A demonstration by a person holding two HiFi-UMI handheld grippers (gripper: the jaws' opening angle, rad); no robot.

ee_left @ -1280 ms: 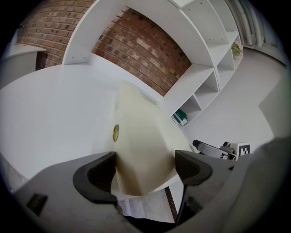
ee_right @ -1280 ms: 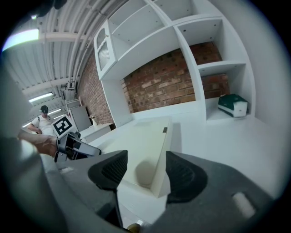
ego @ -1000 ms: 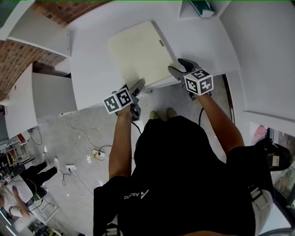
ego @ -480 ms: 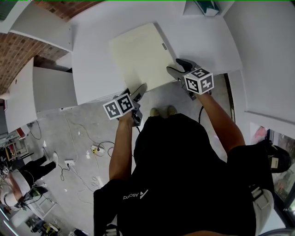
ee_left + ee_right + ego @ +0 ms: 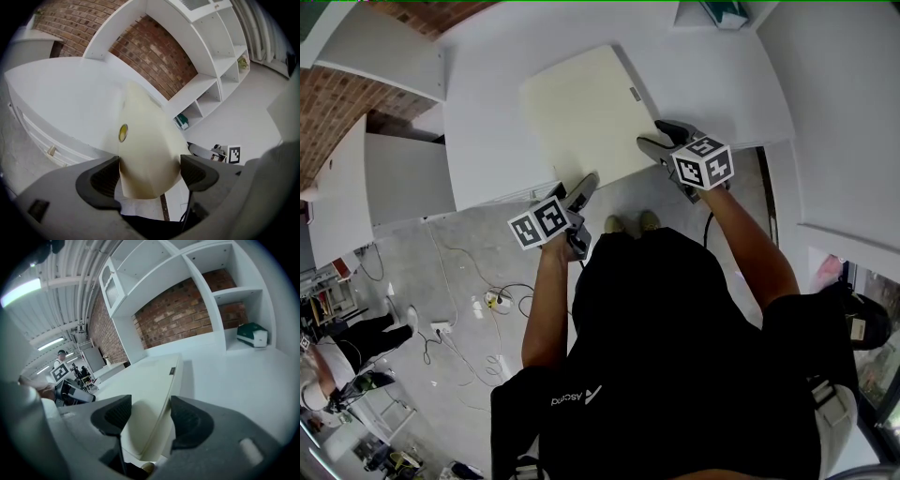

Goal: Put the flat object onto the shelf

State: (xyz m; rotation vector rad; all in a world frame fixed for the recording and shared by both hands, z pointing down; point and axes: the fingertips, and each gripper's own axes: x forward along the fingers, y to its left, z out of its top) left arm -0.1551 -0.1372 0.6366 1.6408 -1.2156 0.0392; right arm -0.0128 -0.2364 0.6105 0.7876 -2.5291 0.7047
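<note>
White shelves [image 5: 236,290] and a red brick wall [image 5: 180,312] rise beyond the jaws; grey floor [image 5: 459,272] strewn with cables [image 5: 492,302] lies below them.

My head camera looks steeply down over the person [image 5: 694,356], well behind both sets of fingers, and takes in the left gripper [image 5: 578,208], the right gripper [image 5: 664,138] and the cream panel [image 5: 581,112]. Each gripper camera sits close behind its own fingers and looks along them over that panel toward the brick wall [image 5: 183,315]. All three views catch the green box [image 5: 252,335] far beyond the fingertips.
</note>
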